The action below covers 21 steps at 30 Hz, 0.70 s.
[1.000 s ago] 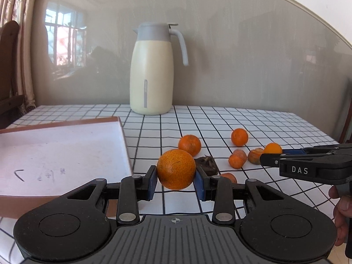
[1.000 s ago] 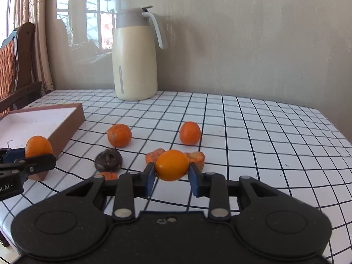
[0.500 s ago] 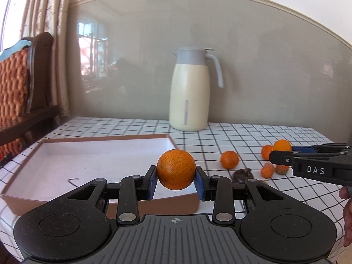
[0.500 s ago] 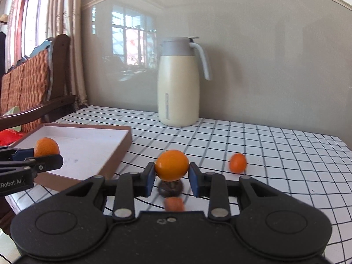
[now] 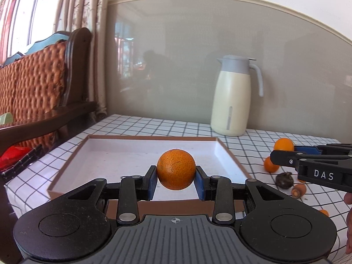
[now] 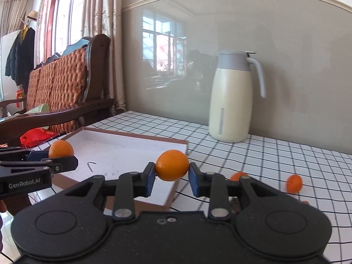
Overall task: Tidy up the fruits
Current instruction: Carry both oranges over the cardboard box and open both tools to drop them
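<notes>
Both tongs are closed on fruit. Left tongs (image 5: pixel 176 181) grip a speckled, dull-orange round fruit (image 5: pixel 176 169) between blue pads, held above the near part of a shallow rectangular tray with a white floor and brown cardboard rim (image 5: pixel 140 136). Right tongs (image 6: pixel 172 176) grip a smooth, bright-orange round fruit (image 6: pixel 172 165), held over the tray's right-hand edge (image 6: pixel 176 190) in the right wrist view.

Each pair of tongs is visible to the other camera: the right pair enters the left wrist view from the right side, and the left pair enters the right wrist view from the left side, over the tray's near corner.

The tray rests on a counter covered with a white cloth with a black grid (image 5: pixel 193 127). A cream jug with a grey lid and handle (image 5: pixel 234 96) stands upright near the wall, beyond the tray's far right corner and well apart from both tongs.

Loose fruit lies on the cloth to the right of the tray: a small orange fruit (image 5: pixel 271 164), a dark brown wrinkled fruit (image 5: pixel 284 180) and a small orange-brown piece (image 5: pixel 298 191). In the right wrist view a small orange fruit (image 6: pixel 294 183) lies right of the tongs.

A wooden bench with orange woven cushions (image 5: pixel 30 83) stands left of the counter.
</notes>
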### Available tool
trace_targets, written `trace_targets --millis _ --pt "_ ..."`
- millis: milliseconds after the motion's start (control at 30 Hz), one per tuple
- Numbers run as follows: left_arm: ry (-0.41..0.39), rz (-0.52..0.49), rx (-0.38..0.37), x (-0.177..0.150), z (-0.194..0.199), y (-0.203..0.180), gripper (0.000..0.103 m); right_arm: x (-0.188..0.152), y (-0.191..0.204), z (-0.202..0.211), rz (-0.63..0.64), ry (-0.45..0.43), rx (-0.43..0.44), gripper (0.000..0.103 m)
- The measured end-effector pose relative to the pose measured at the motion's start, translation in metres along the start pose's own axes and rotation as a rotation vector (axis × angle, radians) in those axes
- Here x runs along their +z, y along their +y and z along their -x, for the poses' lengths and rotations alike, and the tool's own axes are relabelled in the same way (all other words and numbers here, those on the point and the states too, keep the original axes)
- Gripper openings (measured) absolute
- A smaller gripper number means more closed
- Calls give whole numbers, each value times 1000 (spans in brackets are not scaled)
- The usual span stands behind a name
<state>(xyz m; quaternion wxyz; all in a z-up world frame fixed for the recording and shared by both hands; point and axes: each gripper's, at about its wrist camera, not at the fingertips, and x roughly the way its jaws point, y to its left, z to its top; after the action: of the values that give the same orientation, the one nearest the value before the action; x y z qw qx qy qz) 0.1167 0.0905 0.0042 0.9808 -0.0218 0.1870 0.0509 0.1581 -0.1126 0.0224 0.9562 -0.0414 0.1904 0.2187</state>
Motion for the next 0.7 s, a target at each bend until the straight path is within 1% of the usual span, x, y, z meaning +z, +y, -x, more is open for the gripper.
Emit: trace_targets --millis 267,467,633,700 --pt "-4 36 51 -3 4 34 36 2 28 -10 29 -3 39 24" --pt "-9 55 88 -4 4 57 36 3 38 -22 45 9 48 24" --pt "-20 59 143 -1 -1 76 36 11 43 -37 40 10 59 24" --pt "-18 77 158 1 -6 86 36 14 45 -46 41 14 62 24"
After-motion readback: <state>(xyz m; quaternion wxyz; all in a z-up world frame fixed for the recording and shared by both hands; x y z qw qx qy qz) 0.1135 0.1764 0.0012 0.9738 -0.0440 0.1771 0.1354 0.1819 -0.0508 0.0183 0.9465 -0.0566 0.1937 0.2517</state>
